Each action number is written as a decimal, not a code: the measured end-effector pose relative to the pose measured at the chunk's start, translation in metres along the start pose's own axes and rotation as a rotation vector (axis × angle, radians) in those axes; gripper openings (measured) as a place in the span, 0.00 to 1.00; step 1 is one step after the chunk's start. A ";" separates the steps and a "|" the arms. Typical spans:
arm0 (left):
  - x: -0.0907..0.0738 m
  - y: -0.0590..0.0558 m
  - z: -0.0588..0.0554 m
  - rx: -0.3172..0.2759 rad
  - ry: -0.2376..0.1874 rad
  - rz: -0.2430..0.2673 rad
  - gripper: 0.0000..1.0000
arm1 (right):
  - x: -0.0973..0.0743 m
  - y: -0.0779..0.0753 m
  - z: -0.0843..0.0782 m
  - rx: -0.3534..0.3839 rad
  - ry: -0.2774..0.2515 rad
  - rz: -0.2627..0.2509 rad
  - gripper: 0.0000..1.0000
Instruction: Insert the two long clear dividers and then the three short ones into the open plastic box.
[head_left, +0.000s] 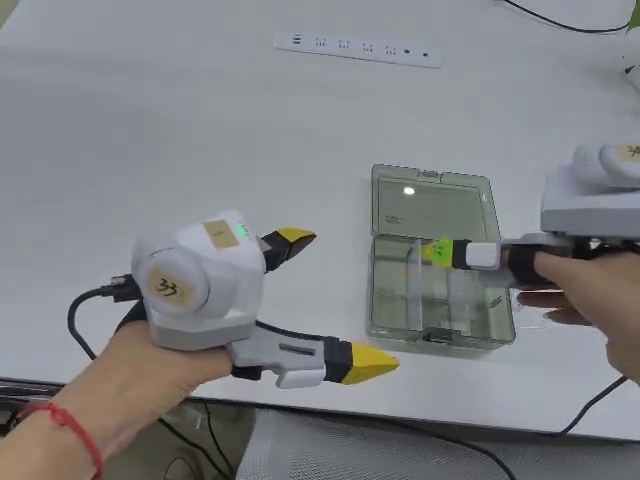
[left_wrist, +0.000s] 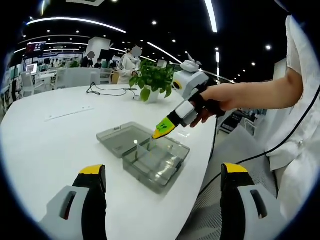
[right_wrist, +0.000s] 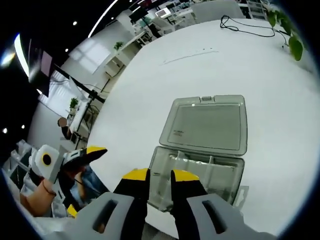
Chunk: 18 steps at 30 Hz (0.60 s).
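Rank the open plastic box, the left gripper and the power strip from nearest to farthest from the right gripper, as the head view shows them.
1. Open plastic box: directly under the right gripper tips.
2. Left gripper: off to the left of the box, jaws open.
3. Power strip: far back, beyond the box lid.

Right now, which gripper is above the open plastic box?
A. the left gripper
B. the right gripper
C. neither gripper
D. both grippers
B: the right gripper has its yellow tips over the base of the plastic box, while the left gripper is wide open off to the side, over the table.
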<state>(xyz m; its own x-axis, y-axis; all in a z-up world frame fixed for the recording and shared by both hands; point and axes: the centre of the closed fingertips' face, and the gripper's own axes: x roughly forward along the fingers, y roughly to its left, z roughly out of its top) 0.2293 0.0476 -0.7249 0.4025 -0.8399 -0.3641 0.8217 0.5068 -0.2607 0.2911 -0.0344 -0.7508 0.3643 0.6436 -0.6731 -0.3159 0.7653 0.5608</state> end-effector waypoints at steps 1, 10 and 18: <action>0.000 0.000 0.001 0.004 0.000 0.003 0.98 | -0.006 0.002 0.004 -0.034 -0.017 0.023 0.20; -0.002 -0.003 0.011 0.001 -0.006 0.025 0.99 | -0.049 0.001 0.015 -0.176 -0.079 0.104 0.25; 0.000 -0.007 0.019 0.011 -0.002 0.030 0.99 | -0.074 -0.030 0.015 -0.442 -0.060 0.097 0.29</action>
<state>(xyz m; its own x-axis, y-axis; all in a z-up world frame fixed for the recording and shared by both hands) 0.2314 0.0405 -0.7064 0.4275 -0.8247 -0.3702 0.8137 0.5295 -0.2399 0.2864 -0.1050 -0.7106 0.3609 0.7213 -0.5912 -0.6899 0.6330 0.3512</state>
